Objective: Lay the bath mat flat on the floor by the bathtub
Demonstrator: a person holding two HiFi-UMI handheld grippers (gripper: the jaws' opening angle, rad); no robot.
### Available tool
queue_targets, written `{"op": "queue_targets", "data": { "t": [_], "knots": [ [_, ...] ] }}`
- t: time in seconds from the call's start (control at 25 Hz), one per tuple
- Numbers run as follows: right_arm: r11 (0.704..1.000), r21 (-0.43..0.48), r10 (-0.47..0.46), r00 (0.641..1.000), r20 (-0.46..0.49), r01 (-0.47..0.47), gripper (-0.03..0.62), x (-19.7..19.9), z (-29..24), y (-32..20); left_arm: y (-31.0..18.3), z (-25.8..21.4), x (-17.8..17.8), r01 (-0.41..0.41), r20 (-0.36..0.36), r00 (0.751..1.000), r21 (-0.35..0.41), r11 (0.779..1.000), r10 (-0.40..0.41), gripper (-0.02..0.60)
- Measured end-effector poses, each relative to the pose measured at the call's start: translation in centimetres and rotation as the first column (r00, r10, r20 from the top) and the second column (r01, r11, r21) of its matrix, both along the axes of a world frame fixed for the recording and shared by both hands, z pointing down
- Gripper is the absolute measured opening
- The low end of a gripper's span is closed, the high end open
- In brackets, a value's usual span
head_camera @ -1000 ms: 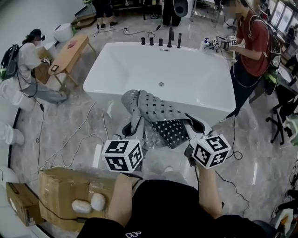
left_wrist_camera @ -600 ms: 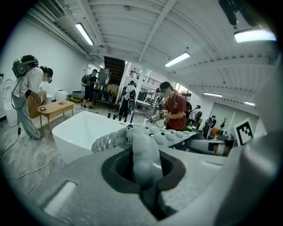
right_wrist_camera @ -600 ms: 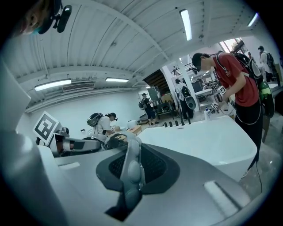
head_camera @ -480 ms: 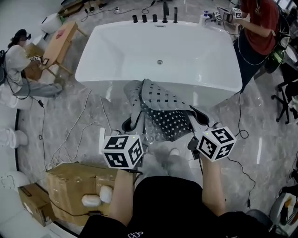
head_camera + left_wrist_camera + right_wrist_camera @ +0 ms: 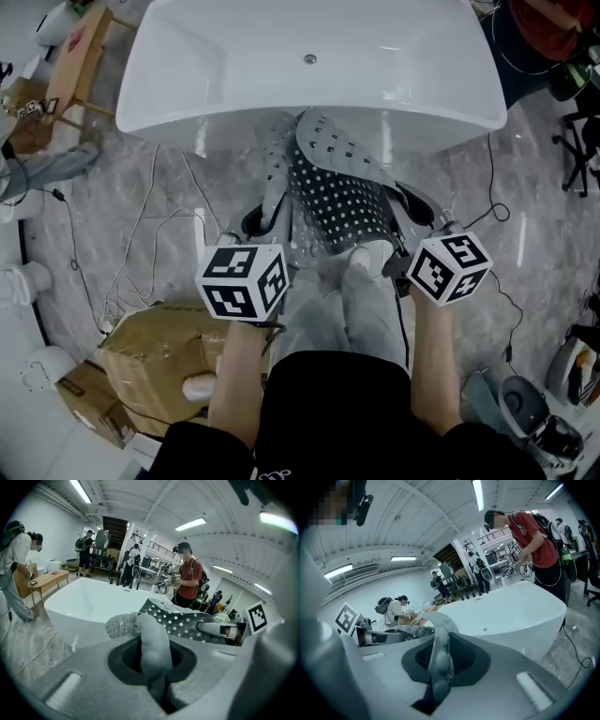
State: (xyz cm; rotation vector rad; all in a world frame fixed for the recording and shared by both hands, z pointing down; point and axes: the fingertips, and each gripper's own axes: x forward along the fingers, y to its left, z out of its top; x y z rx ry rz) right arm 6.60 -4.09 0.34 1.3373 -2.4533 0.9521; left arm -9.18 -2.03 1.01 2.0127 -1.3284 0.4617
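A: Start closest in. What have the two grippers got?

B: Both are clamped on the bath mat [image 5: 342, 197]. The left gripper [image 5: 153, 663] has its jaws almost together, with a thick grey fold of the mat pinched between them. The right gripper [image 5: 437, 667] is closed the same way on a thinner edge.

A: And where is the mat?

B: Off the ground, slung crumpled between the two grippers above the person's grey-trousered legs [image 5: 352, 314]. Its perforated middle sags. Its far flap rises in front of the near wall of the bathtub [image 5: 234, 103]; I cannot tell whether it touches the tub.

A: What is underfoot?

B: A glossy grey floor [image 5: 122, 206] with a marble look, pale veins and soft reflections. A cardboard box [image 5: 155, 361] sits just beside the legs on the person's left. Thin white cables [image 5: 141, 246] loop over the floor between the box and the tub.

A: Then the tub.

B: It is white and freestanding, rectangular with rounded corners, and has a drain [image 5: 309, 59] in the middle of the basin. Near its far left end stands a wooden bench [image 5: 73, 52].

A: And beyond that?

B: An open hall with a white ceiling and strip lights [image 5: 190, 524]. A person in a red shirt [image 5: 187, 581] stands past the tub on the right. Another person in white [image 5: 16, 559] is by the bench, and a few more figures [image 5: 86, 545] stand far back.
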Motion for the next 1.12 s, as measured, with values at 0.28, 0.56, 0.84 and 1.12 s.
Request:
{"op": "queue_targets", "data": {
  "t": [0.28,0.56,0.84,1.12],
  "knots": [
    [0.996,-0.083,0.025,1.0,-0.008,-0.025,0.027,0.8,5.8,-1.3,-2.0,5.6,0.2,-0.053,0.004,0.999,-0.075,0.996,0.053,0.025],
    [0.99,-0.139,0.009,1.0,-0.015,-0.011,0.026,1.2,12.8,-2.9,-3.5,12.4,0.8,-0.09,0.001,0.996,-0.145,0.985,0.091,0.025],
    [0.983,-0.182,0.026,1.0,0.017,-0.022,0.026,1.7,18.6,-3.9,-5.1,18.3,1.1,-0.105,0.021,0.994,-0.187,0.977,0.111,0.025],
    [0.976,-0.214,0.042,0.999,0.034,-0.033,0.027,2.6,24.8,-3.8,-5.3,24.2,1.4,-0.08,0.008,0.996,-0.214,0.974,0.084,0.025]
  ]
}}
